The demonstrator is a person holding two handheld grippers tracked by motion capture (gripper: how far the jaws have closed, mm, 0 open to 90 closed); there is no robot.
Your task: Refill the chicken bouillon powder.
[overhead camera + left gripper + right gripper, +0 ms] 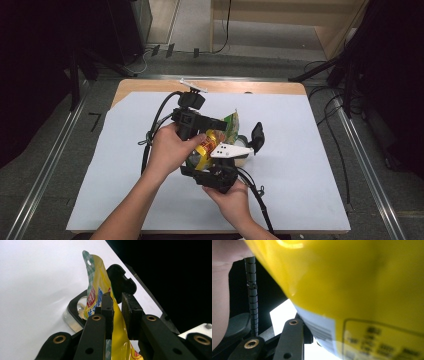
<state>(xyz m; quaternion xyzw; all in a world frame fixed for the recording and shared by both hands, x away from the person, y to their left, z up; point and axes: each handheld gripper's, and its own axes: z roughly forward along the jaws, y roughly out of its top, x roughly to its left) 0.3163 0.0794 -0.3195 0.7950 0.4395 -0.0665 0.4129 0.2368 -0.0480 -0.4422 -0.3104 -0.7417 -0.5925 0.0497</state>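
One right claw (239, 156), nearest, jaws hidden by one yellow packet (212, 142), grip cannot be told; one left claw (117, 305) pinching the same packet; one desk (300, 165).

Yellow packet (362, 290) print blurred

Yellow snack pouch (100, 293) — green-checked top, hang hole — held upright above the white table.

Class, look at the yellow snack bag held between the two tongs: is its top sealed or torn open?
Sealed, as far as visible: the yellow snack bag shows an intact top edge with a hang hole above the left tongs.
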